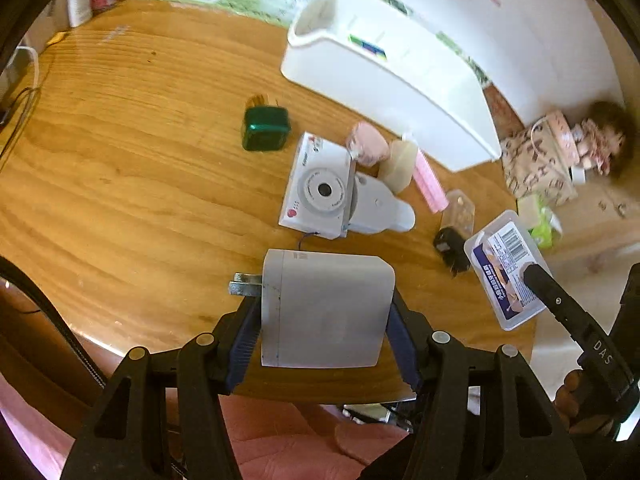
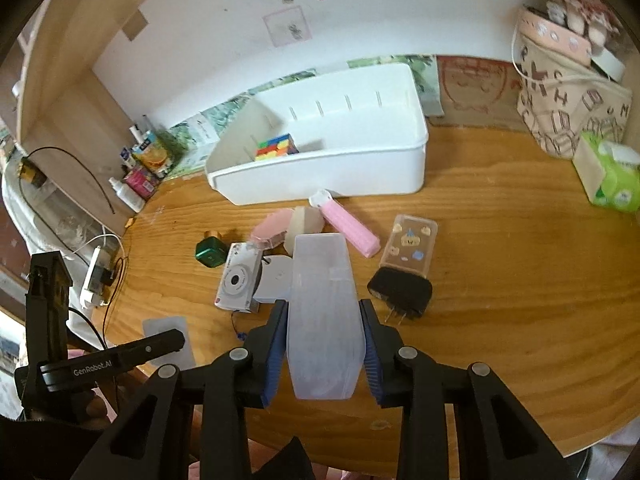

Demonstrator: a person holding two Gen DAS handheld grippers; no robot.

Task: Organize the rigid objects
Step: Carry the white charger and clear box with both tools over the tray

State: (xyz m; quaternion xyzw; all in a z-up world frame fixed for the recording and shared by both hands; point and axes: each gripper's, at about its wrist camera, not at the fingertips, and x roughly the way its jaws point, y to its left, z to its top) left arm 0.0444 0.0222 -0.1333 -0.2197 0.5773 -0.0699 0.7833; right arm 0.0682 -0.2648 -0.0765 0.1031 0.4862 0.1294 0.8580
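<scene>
I've got the left tool (image 1: 326, 316) clamped on a matte grey wall charger (image 1: 326, 308), a boxy block with rounded corners and 2 flat metal prongs sticking out its left side; the ribbed blue pads (image 1: 244, 340) press both flanks and it hangs above the worktop (image 1: 120, 160), a round slab of glossy, strongly grained wood. Right tool (image 2: 325, 344) grips a frosted translucent plastic case (image 2: 324, 320), long, flat and smooth-walled; from the left view it carries a printed label with a barcode. On the worktop beyond: white compact camera (image 2: 238, 282) with a round lens ring, touching a pale grey flat piece (image 2: 276, 276); dark green glossy cube with a gold cap (image 2: 210, 252); pink rounded case (image 2: 270, 230) and cream wedge (image 2: 306, 222) side by side; ridged pink bar (image 2: 352, 228) lying diagonal; clear case with cartoon stickers (image 2: 410, 244) just behind a black plug adapter (image 2: 402, 292), prongs toward me. The white plastic bin (image 2: 360, 176), a smooth long tub with slotted inner walls, sits at the back, holding 1 multicoloured puzzle cube (image 2: 278, 146).
</scene>
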